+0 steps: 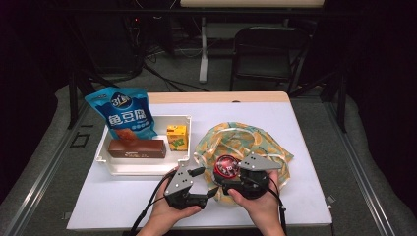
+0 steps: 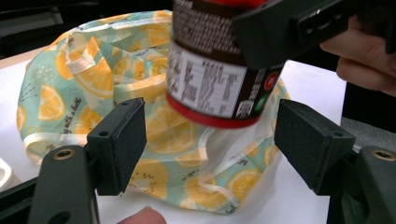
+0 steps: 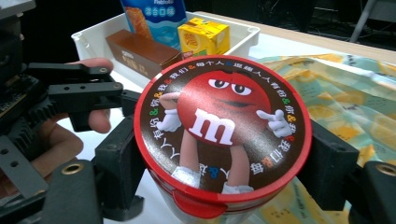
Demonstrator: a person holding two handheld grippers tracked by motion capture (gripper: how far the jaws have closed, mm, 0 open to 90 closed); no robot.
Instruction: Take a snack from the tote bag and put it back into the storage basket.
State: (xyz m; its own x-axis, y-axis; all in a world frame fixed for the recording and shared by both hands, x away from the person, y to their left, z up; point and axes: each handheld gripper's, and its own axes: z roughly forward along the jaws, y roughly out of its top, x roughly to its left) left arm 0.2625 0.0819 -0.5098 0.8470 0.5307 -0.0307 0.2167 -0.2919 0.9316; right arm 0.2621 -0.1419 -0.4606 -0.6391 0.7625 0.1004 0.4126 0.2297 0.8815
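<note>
Candy tub (image 3: 223, 135) sits clamped in right hand-held gripper (image 3: 219, 163); left hand-held gripper (image 2: 210, 140) gapes empty.

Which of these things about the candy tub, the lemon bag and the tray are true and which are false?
1. The right gripper is clamped on the candy tub. True.
2. The left gripper is squeezing the candy tub too. False: its jaws stand open, apart from the tub, and grip nothing.
3. The tub's lid is blue. False: it is red and brown with a red candy character on it.
4. The lemon-print bag lies on the table to the right of the white tray in the high view. True.
5. The yellow carton sits on the lemon-print bag. False: it stands in the white tray, beside the brown box.
</note>
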